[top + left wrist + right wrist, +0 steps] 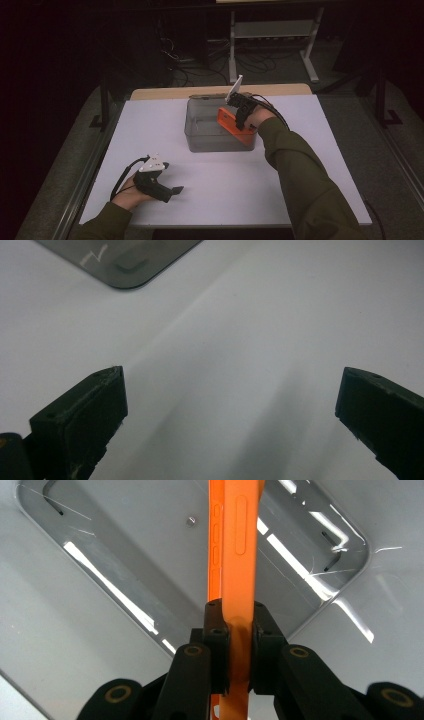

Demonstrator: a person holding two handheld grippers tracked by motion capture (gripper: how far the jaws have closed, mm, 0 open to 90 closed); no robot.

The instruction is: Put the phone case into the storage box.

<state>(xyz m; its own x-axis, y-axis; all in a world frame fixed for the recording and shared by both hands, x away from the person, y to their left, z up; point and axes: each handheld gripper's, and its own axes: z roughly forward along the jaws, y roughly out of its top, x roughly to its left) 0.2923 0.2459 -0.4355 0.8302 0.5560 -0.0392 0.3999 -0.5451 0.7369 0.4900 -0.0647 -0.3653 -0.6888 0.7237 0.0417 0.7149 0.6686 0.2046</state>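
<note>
Right hand-held gripper (234,630) is clamped on the orange case (235,540), holding it tilted over the clear bin (200,135). Left hand-held gripper (230,405) sits released on the worktop (225,185), well apart from that bin

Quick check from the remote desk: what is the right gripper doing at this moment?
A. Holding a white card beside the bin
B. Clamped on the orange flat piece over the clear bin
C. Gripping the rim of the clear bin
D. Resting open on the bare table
B: in the right gripper view the right gripper has its jaws closed on the orange flat piece, held on edge above the clear bin.
</note>
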